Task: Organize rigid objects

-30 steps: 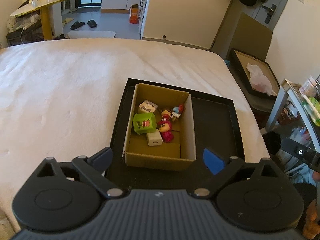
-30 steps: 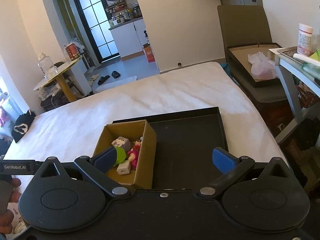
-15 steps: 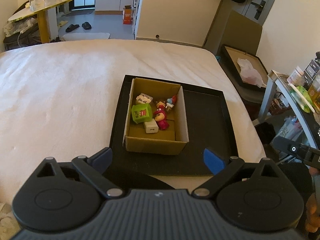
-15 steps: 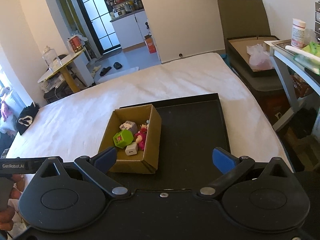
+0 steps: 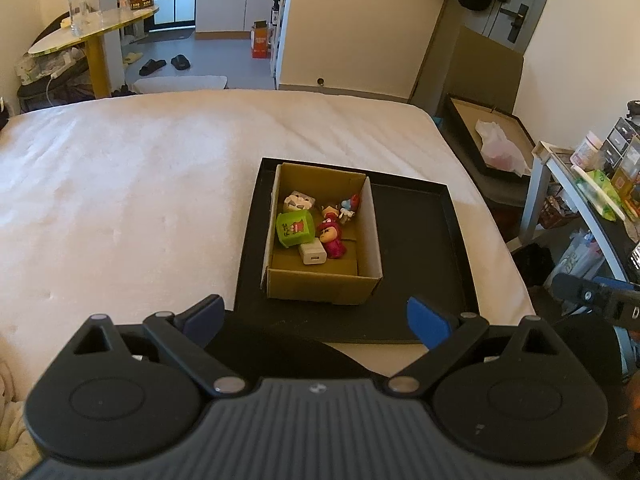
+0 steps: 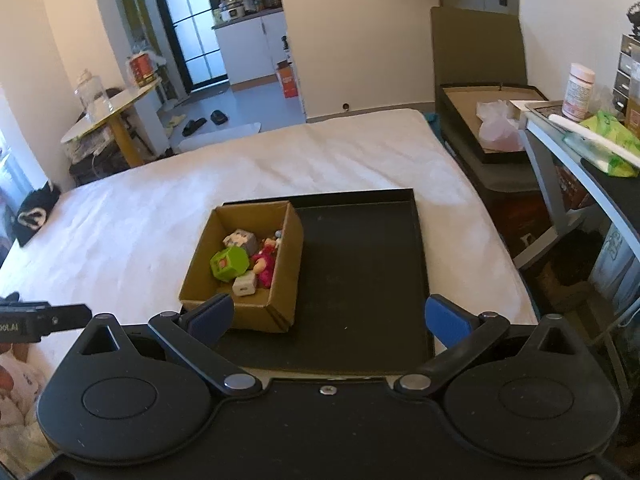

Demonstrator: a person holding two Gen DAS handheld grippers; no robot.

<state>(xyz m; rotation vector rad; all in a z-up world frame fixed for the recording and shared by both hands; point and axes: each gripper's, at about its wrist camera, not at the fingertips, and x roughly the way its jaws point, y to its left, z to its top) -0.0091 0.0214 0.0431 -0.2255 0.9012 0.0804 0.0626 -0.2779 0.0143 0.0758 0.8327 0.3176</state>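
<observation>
Left wrist view shows a white bed (image 5: 140,184) carrying a black tray (image 5: 420,256) near its right edge. At the tray's left side stands an open cardboard box (image 5: 320,284) holding small toys: a green cube (image 5: 295,229), a grey block (image 5: 299,201), a red figurine (image 5: 332,238), a white charger (image 5: 314,255). All look light, stiff and likely smooth; the cube's flat opposite faces seem the best hold. Left gripper (image 5: 314,314) and right gripper (image 6: 326,318) hover short of the tray's near edge, fingers spread apart, holding nothing.
</observation>
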